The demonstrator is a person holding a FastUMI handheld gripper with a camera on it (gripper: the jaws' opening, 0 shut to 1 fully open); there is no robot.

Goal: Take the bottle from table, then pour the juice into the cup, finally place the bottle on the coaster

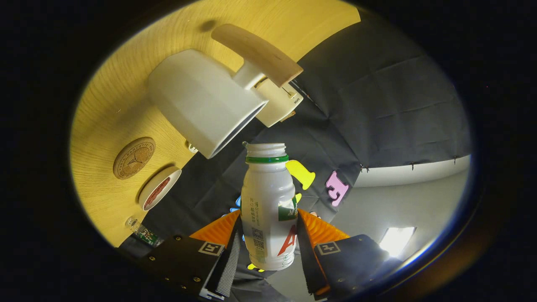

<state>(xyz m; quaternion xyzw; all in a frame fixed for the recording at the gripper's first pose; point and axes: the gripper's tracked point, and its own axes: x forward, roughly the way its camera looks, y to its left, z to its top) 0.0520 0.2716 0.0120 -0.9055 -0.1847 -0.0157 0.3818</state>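
Note:
A small white bottle (pixel 268 205) with a green neck ring and an open mouth sits between my fingers, and my gripper (pixel 268 239) is shut on its body. The whole view is rolled over, so the wooden table (pixel 109 109) stands tilted beside me. The bottle's mouth points at the rim of a white cup (pixel 201 100) with a wooden handle (pixel 258 52), a short gap away. A round wooden coaster (pixel 134 157) lies on the table beside the cup.
A small white dish (pixel 159 188) with something red in it sits next to the coaster. A clear plastic bottle (pixel 142 231) lies at the table's edge. A pale box (pixel 279 100) stands behind the cup.

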